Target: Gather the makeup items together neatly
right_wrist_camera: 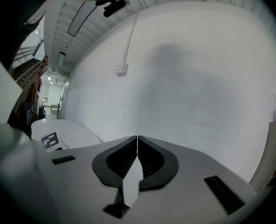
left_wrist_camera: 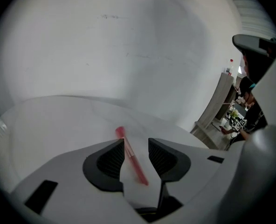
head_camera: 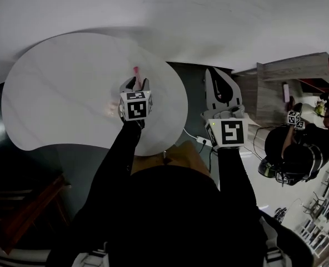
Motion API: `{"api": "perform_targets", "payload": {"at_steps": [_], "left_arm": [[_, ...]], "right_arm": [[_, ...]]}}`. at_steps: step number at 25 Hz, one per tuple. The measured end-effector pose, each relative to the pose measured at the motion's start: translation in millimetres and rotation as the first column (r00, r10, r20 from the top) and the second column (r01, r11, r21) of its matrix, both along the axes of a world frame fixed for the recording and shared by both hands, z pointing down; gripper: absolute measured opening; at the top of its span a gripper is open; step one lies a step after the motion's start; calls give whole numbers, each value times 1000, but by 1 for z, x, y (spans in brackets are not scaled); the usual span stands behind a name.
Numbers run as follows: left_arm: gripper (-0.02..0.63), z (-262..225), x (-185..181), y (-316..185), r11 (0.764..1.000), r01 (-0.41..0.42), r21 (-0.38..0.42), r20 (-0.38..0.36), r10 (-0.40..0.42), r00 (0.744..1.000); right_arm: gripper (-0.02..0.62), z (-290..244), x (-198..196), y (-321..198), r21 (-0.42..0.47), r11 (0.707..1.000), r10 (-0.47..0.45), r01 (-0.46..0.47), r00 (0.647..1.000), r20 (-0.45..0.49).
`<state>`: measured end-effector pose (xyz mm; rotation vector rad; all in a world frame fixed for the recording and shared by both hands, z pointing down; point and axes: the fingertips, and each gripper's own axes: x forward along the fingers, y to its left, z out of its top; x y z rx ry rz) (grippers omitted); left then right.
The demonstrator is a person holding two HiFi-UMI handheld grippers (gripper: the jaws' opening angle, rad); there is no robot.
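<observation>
- Pink pen (left_wrist_camera: 133, 164) between the left gripper's (left_wrist_camera: 135, 142) parted jaws, pointing to 11 o'clock.
- Risk: an off-centre squeeze could roll it away.
- Right gripper (right_wrist_camera: 137, 138): jaws together, empty.

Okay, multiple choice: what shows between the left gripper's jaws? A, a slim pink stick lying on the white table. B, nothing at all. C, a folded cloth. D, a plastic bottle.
A: in the left gripper view, the jaws of the left gripper stand apart, and a slim pink stick lies on the white table in the gap between them, not pressed by either pad.
</observation>
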<state>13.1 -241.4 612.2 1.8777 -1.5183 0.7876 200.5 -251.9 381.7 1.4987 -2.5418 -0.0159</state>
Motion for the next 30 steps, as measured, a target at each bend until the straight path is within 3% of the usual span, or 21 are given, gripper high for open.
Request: {"api": "perform_targets", "payload": {"at_steps": [10,16,19,21,26,30], "left_arm": [[170,18,-10,3,991,62,-117,80,-53,995],[152,24,-7,4,986,39,-161,91,-25,996],[135,24,-5,4,985,25,-171,87,-10,996],[57,24,0,4,984,8,-177,99,10,995],[52,24,1,4,984,1,-177,120,21,993],[52,3,1,-2,991,-17,-134,108,32,994]], "right_arm": [[28,9,15,-5,-16,1000,-23,23,1000,-4],[28,8,19,-5,-8,1000,-28,28,1000,3],[28,7,20,-5,-6,1000,-28,28,1000,3],[28,5,21,-5,-6,1000,-26,26,1000,2],[28,4,25,-5,3,1000,-22,22,1000,3],[28,0,24,-7,7,1000,-6,6,999,35]]}}
